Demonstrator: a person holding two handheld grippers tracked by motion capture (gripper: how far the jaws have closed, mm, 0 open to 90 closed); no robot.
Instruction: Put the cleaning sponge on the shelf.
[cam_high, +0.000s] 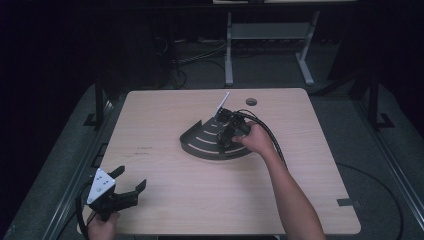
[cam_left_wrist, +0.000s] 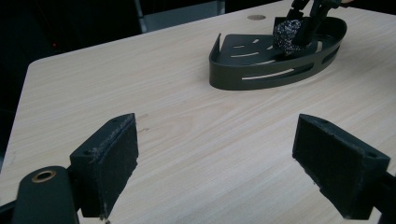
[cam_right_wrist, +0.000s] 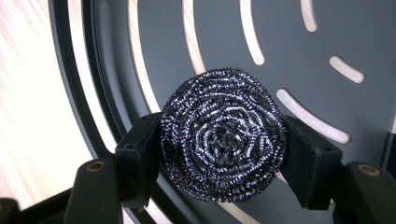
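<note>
Right gripper (cam_right_wrist: 223, 154): jaws pinching a steel scourer (cam_right_wrist: 223, 141) over the slotted floor of a dark tray (cam_high: 200, 142), toward the table's (cam_high: 175, 200) far edge, possibly touching it. Left gripper (cam_high: 125, 186): jaws spread, near-left corner.

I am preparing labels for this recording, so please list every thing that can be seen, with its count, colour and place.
steel wool scourer: one, dark shiny metal, held between the right gripper's jaws over the rack's floor.
corner rack: one, black, slotted, fan-shaped, middle of the table.
white card: one, white, thin, rising tilted from the rack's far edge; what it is I cannot tell.
table: one, light wood, with a round hole near its far edge.
left gripper: one, black with grey plate, open, near-left corner of the table.
right gripper: one, black, shut on the scourer, above the rack.
</note>
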